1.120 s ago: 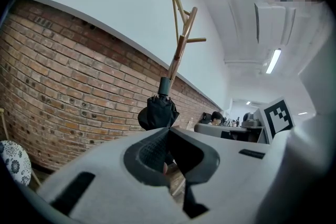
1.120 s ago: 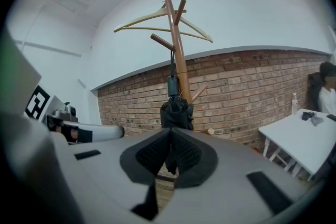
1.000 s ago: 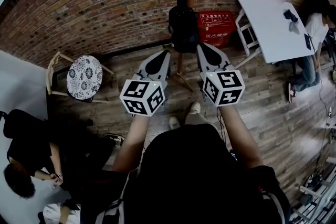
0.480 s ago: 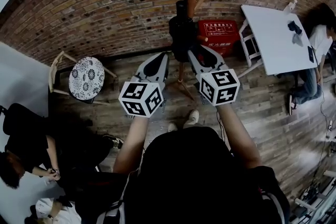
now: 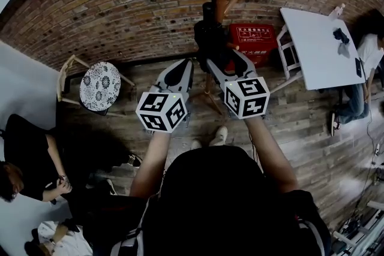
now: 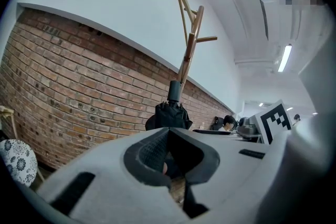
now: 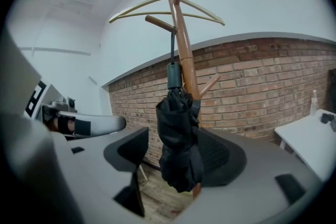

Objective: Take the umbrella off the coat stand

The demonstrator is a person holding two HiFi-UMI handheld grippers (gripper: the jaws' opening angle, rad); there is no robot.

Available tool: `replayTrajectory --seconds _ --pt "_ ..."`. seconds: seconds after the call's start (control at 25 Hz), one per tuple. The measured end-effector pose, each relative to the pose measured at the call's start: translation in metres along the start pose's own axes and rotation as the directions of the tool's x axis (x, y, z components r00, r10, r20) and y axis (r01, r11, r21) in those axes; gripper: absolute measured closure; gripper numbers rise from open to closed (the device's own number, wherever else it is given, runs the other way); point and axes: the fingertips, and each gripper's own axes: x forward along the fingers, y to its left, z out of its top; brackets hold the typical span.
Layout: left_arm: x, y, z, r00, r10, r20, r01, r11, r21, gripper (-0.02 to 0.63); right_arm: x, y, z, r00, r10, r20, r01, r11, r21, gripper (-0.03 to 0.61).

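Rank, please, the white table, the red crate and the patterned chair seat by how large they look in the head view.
1. white table, clearly the largest.
2 and 3. patterned chair seat and red crate look about alike; the crate is partly hidden, so I leave them unranked.

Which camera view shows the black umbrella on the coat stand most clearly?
The right gripper view: the umbrella hangs there whole, centred, from its cord to its bottom end. The head view shows it from above, foreshortened. The left gripper view shows only its upper part; the left gripper hides the rest.
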Motion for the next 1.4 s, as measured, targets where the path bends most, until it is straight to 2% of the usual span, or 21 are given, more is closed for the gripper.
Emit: replayTrajectory --seconds 0.6,1.08,1.4 --pt "0.009 0.015 -0.001 0.999 0.032 -0.009 -0.032 0.999 -0.008 0.601 0.02 -0.006 0.002 1.0 0.001 -0.02 -0.001 1.0 0.002 0.307" --pt "0.03 0.029 0.004 1.0 0.016 -0.009 -0.016 1.0 -0.007 0.601 0.032 -0.01 0.003 0.999 0.002 -0.035 -0.002 1.0 -0.003 0.307" --pt "0.048 0.045 0.001 0.999 0.04 -0.035 -0.038 0.998 0.046 0.601 0.037 -0.009 0.002 0.999 0.013 -0.039 -0.013 1.0 -0.004 0.307"
